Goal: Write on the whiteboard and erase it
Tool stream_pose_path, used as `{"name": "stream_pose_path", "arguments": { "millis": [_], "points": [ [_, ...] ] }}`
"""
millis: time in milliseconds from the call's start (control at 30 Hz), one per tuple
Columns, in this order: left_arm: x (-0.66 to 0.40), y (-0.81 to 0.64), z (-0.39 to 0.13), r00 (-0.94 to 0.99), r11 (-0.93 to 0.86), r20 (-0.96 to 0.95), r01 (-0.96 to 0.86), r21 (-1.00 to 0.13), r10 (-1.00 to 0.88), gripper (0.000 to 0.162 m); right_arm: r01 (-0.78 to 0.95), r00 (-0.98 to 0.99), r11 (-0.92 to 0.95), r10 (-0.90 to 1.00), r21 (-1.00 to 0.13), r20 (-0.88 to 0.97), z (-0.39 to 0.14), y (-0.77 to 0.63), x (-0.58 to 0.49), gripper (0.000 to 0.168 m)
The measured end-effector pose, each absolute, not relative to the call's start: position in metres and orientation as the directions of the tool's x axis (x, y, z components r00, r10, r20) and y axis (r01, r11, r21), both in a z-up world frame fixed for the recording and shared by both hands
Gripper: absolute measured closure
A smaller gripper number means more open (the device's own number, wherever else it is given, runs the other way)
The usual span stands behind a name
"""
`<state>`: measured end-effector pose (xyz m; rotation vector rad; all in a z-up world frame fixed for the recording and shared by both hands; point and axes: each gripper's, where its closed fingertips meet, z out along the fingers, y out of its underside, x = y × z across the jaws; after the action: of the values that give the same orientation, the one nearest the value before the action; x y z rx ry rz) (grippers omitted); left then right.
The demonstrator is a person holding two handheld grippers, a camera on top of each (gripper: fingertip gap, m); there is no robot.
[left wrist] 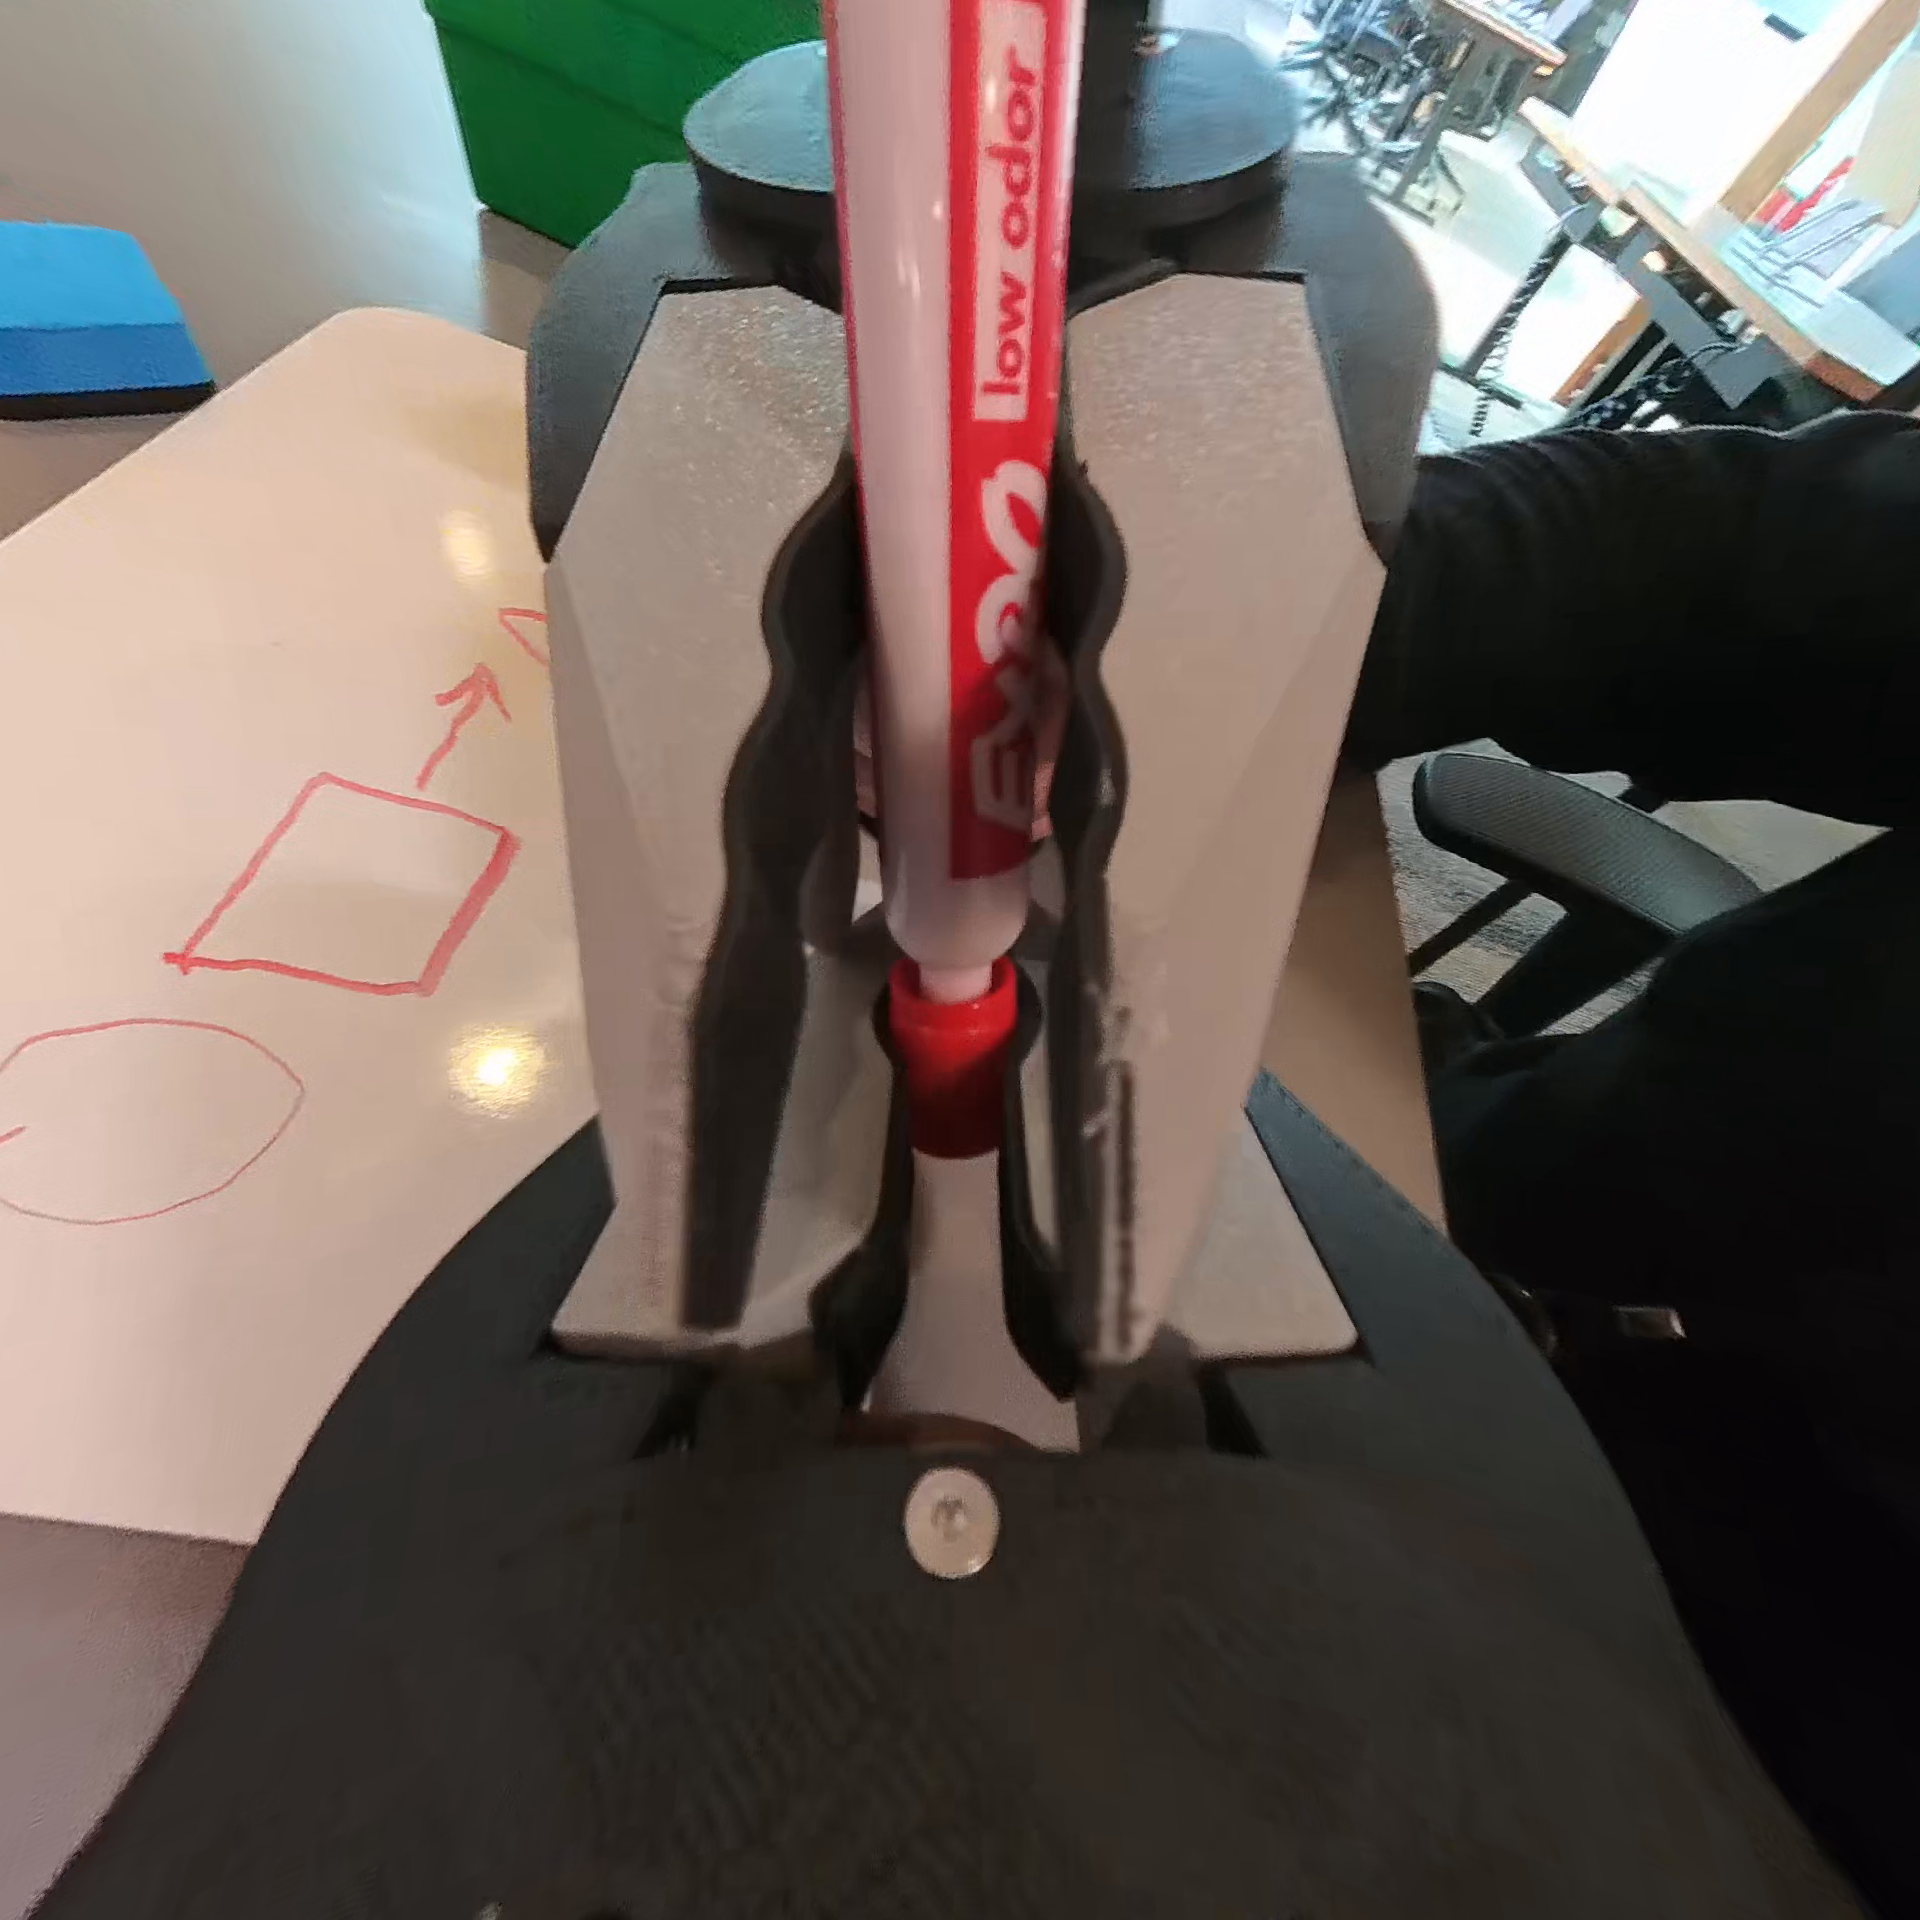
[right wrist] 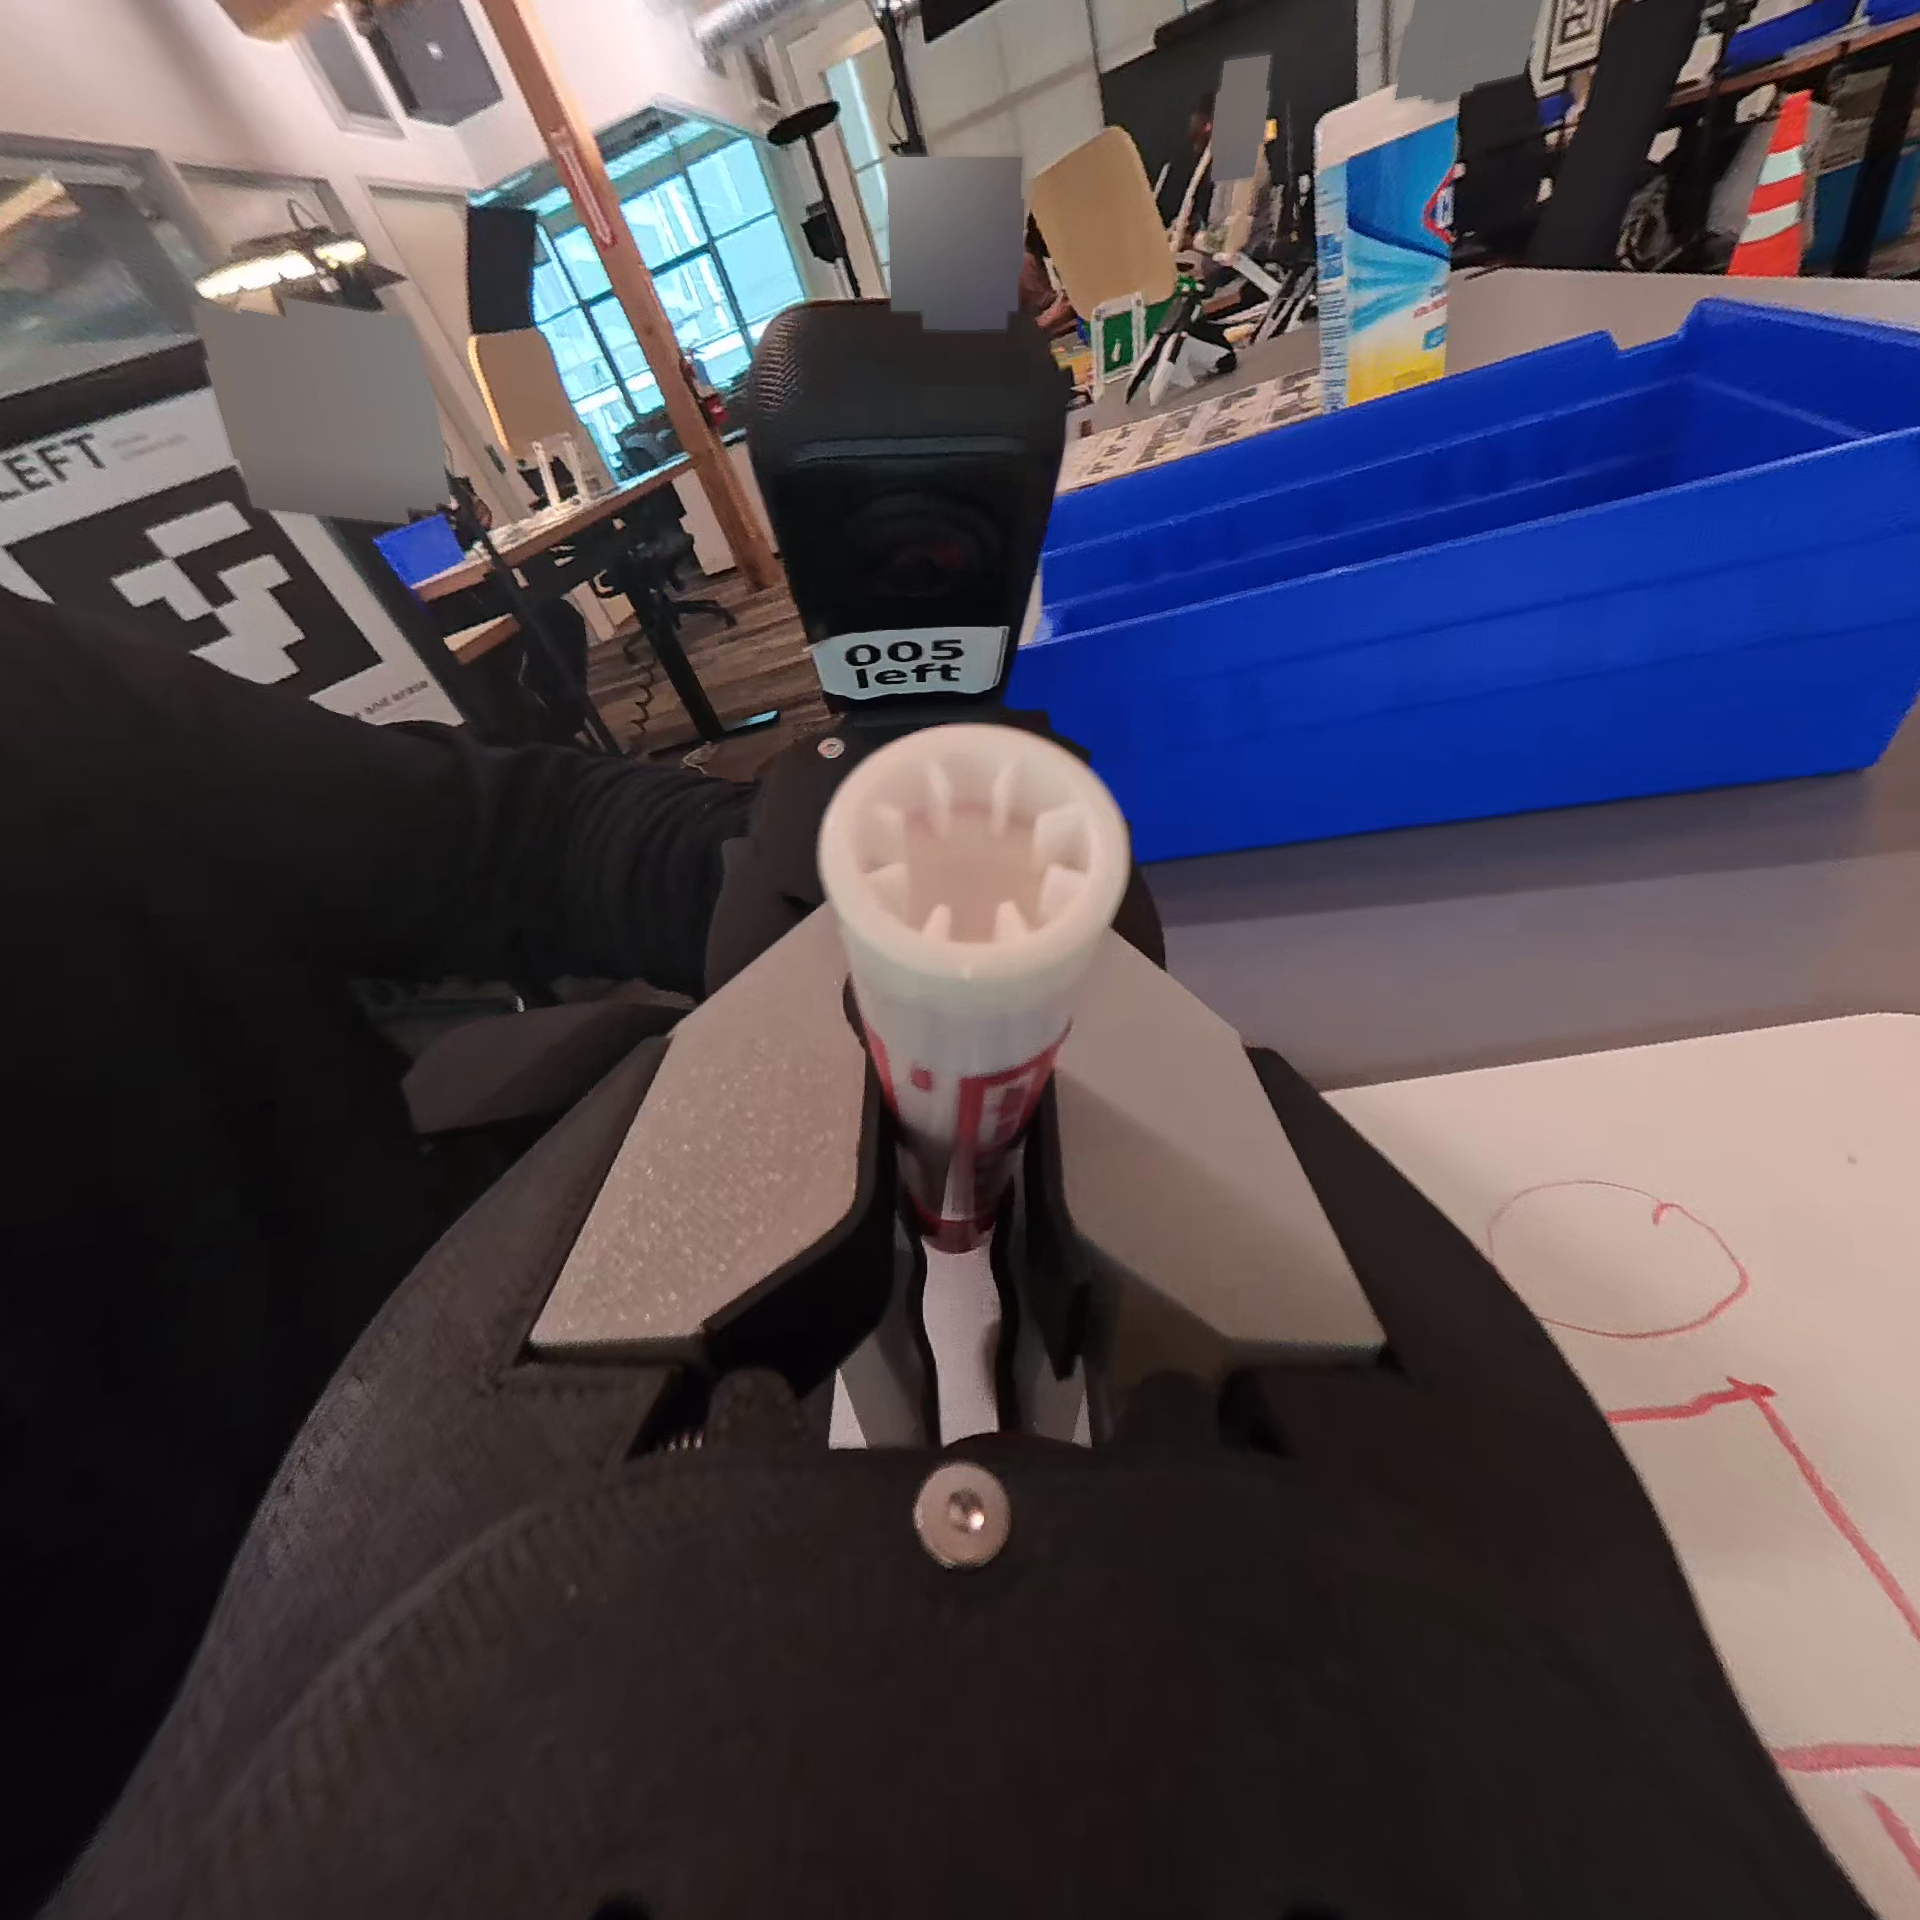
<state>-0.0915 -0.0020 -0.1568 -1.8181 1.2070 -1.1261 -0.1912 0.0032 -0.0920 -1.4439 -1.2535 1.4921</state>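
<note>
**Currently: marker pinched between two facing grippers, above the whiteboard**

Item 1. Marker, white barrel with a red label, is standing steeply between the fingers of both grippers. Its ribbed open tail is pointing up at the right wrist camera. Its neck is entering the mouth of a red cap at the low end.

Item 2. Left gripper: jaws are closing tight on the marker, with the black wavy pads pressing both sides.

Item 3. Right gripper: jaws are likewise clamping the marker. Which gripper is pinching the cap itself, cannot tell.

Item 4. Whiteboard is lying flat on the table, just beside and below the grippers. It is carrying red drawings: a square, a circle and an arrow.

Item 5. Blue eraser is lying beyond the board's far corner.

Item 6. Blue bin is sitting on the table behind the board.

Item 7. A black sleeve is reaching in from the side.
</note>
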Motion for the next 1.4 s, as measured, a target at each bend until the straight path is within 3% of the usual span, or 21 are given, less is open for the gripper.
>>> {"name": "stream_pose_path", "arguments": {
  "millis": [167,367,600,700,800,933,1100,1200,1267,1400],
  "points": [
    [-0.088,-0.011,-0.153,0.14,-0.406,0.381,-0.33,-0.852,-0.914,0.156,0.143,-0.194,-0.323,0.918,-0.936,-0.347,-0.091,-0.003,-0.187,0.149],
    [-0.095,0.013,-0.167,0.331,-0.255,0.112,-0.43,-0.866,-0.937,0.156,0.161,0.055,-0.291,0.957,-0.943,-0.286,-0.101,0.015,-0.194,0.149],
    [-0.086,-0.022,-0.158,0.12,-0.367,0.349,-0.383,-0.847,-0.93,0.158,0.182,-0.204,-0.237,0.94,-0.954,-0.273,-0.096,-0.016,-0.187,0.148],
    [-0.087,-0.019,-0.158,0.132,-0.388,0.366,-0.368,-0.845,-0.921,0.157,0.183,-0.171,-0.245,0.946,-0.952,-0.276,-0.096,-0.013,-0.189,0.148],
    [-0.092,0.0,-0.167,0.263,-0.316,0.22,-0.416,-0.852,-0.939,0.158,0.193,0.008,-0.311,0.949,-0.931,-0.315,-0.105,0.008,-0.191,0.148],
    [-0.092,-0.004,-0.17,0.248,-0.32,0.23,-0.434,-0.842,-0.941,0.157,0.167,-0.038,-0.347,0.933,-0.923,-0.357,-0.105,0.003,-0.188,0.148],
    [-0.085,-0.033,-0.157,0.078,-0.307,0.302,-0.4,-0.863,-0.95,0.156,0.14,-0.238,-0.1,0.962,-0.985,-0.132,-0.091,-0.034,-0.185,0.149],
    [-0.087,-0.027,-0.157,0.098,-0.391,0.383,-0.377,-0.84,-0.918,0.159,0.139,-0.216,-0.234,0.941,-0.962,-0.261,-0.093,-0.021,-0.187,0.148],
    [-0.087,-0.018,-0.164,0.176,-0.384,0.341,-0.396,-0.834,-0.923,0.158,0.155,-0.117,-0.339,0.927,-0.928,-0.358,-0.098,-0.006,-0.19,0.147],
    [-0.088,-0.015,-0.169,0.214,-0.317,0.244,-0.441,-0.839,-0.946,0.157,0.146,0.004,-0.341,0.939,-0.929,-0.344,-0.101,-0.002,-0.191,0.147]
  ]
}}
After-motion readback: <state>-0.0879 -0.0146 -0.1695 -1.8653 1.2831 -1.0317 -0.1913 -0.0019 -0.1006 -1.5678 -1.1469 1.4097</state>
